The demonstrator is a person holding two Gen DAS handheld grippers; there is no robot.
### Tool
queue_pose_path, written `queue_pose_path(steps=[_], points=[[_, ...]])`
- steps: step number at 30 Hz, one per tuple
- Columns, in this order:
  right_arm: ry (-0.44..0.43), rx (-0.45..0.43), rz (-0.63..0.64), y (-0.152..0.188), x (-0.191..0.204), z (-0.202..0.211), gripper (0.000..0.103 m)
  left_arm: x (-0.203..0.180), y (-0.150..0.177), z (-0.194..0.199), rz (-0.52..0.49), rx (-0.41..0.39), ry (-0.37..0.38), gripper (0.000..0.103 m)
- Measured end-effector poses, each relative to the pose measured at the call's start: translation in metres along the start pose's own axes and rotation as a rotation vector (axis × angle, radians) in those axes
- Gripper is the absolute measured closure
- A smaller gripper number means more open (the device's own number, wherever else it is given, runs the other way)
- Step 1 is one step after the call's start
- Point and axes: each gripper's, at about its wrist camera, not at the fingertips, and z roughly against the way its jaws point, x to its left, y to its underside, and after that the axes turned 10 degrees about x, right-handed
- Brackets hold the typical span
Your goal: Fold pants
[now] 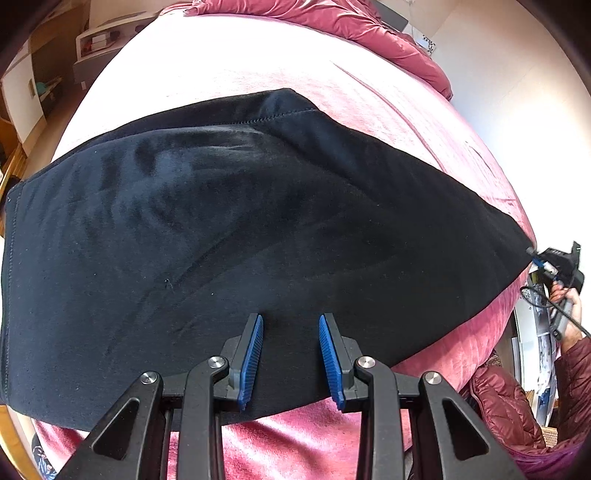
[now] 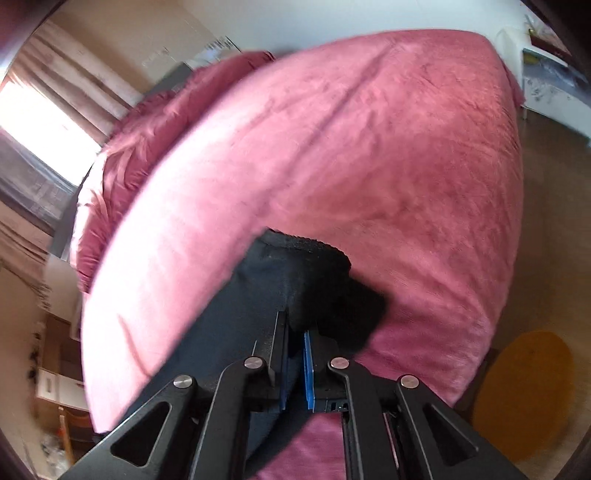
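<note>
While the black pants [image 1: 229,229] lie spread across the pink bedspread [image 1: 229,62], a wide band of bare cover stays free beyond their far edge, up to the rumpled red duvet [image 1: 373,29] bunched at the head of the bed. Nearer the left gripper [image 1: 291,356], a narrow strip of cover shows below the garment's near edge. In the left wrist view the pants run crosswise, their long axis from the stitched hem at the left border to a tapering end at the right rim of the bed, where the right gripper [image 1: 543,260] meets the cloth, held by a hand [image 1: 569,295] in a quilted maroon sleeve [image 1: 576,373]. The left gripper hovers above the near edge with its blue pads [image 1: 253,360] apart and nothing between them. In the right wrist view, which is blurred, the right gripper [image 2: 295,369] has its pads drawn close together on a fold of the dark cloth, which bunches up just ahead of the fingertips. Beyond that bunch the bedspread lies bare to its far corner, with wooden floor [image 2: 554,155] and a yellow round mat [image 2: 524,398] at the right. Open shelving [image 1: 40,92] stands past the bed's left side; its contents are too small to tell.
</note>
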Motion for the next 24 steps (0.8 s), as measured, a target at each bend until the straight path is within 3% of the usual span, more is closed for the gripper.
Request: queue_pose_path(steps=[2,8,10,13,20,24], points=[[0.031,0.040,-0.023,0.000,-0.008,-0.015,0.096,0.001,0.001,-0.001,-0.007,0.000,-0.001,0.071],[0.026,0.047,-0.044,0.000,-0.007,-0.017,0.095,-0.005,0.002,-0.001,-0.027,0.001,-0.007,0.071],[0.036,0.046,-0.045,-0.002,-0.003,-0.011,0.084,-0.004,0.002,0.001,-0.028,-0.004,-0.005,0.071],[0.108,0.020,0.010,0.009,0.007,0.009,0.078,-0.001,0.005,0.006,-0.028,-0.020,0.007,0.071],[-0.151,0.229,0.168,0.092,0.055,0.001,0.073,-0.013,0.007,0.011,-0.096,-0.053,0.032,0.071],[-0.179,0.284,0.121,0.112,0.062,-0.025,0.073,-0.019,0.007,0.005,-0.112,-0.041,0.054,0.071]])
